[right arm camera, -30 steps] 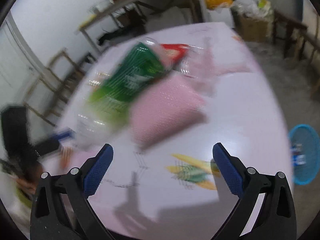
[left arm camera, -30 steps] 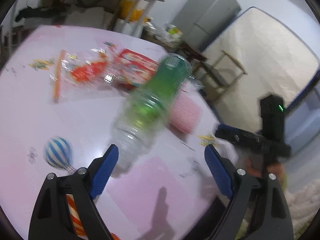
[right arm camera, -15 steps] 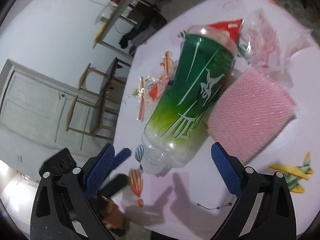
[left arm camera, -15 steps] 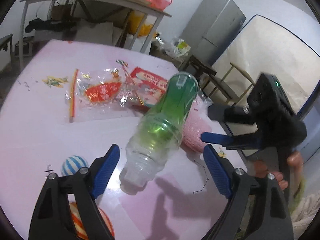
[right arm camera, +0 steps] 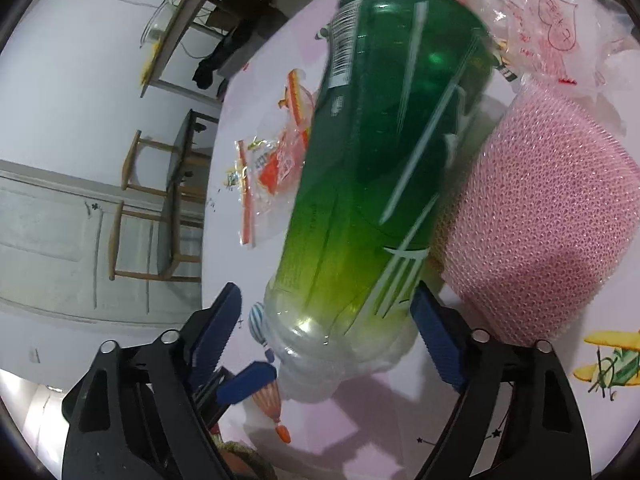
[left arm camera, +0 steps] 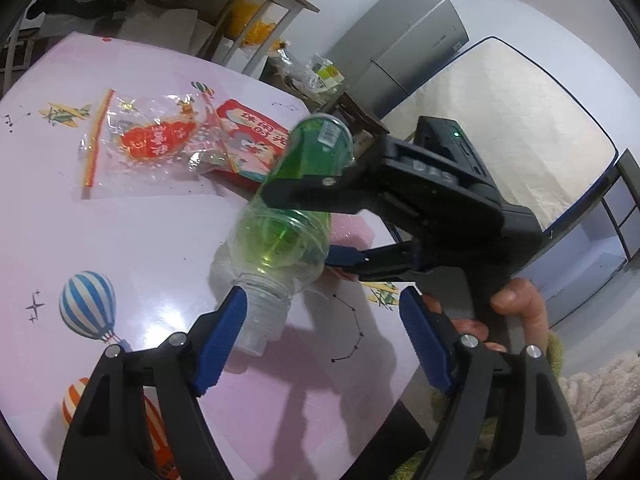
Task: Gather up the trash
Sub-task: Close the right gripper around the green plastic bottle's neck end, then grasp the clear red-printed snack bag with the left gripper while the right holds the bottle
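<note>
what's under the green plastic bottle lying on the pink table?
The green plastic bottle lies partly on a pink mesh pad; its far end overlaps a red printed packet and clear wrappers. The pink table shows below its neck. Anything directly beneath is hidden.

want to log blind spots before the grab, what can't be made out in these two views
- left wrist view: pink mesh pad mostly behind the green bottle and the right claw, whose jaws, just closing, straddle the bottle
- left wrist view: red packet partly covered by the bottle
- right wrist view: bottle label print blurred, unreadable
</note>
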{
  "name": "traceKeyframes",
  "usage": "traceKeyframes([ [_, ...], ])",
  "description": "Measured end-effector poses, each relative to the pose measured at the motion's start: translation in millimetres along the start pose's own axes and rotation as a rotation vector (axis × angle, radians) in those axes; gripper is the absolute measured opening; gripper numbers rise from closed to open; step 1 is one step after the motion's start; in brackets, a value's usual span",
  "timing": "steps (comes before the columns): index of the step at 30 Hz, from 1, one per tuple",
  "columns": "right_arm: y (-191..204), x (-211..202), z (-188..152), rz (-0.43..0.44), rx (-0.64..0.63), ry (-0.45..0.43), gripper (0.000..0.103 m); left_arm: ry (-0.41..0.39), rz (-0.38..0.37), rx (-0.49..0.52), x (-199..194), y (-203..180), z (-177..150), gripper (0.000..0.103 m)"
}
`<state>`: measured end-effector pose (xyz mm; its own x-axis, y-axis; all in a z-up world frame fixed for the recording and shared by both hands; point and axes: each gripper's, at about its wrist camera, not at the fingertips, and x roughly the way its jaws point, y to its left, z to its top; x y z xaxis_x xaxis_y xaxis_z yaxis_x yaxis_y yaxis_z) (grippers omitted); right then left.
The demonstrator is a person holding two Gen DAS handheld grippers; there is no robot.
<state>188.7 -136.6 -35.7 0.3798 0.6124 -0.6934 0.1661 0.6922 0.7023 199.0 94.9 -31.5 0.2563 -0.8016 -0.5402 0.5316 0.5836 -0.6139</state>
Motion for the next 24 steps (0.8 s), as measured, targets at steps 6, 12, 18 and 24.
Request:
traceKeyframes([
  [6,-7,-7,-4,0.007,0.008,-0.016,0.065,-0.002,0.005,0.004,-4,-6,-2,0.076],
  [12,-9,-18,-10,0.007,-0.038,-0.045,0.065,-0.077,0.049,0.001,-30,0,-2,0.076],
  [18,-13,-45,-26,-0.009,-0.116,-0.084,0.065,-0.122,0.209,-0.056,-46,27,18,0.076],
  [24,-21,-71,-45,-0.099,-0.221,-0.131,0.065,-0.142,0.448,-0.134,-44,65,48,0.074],
])
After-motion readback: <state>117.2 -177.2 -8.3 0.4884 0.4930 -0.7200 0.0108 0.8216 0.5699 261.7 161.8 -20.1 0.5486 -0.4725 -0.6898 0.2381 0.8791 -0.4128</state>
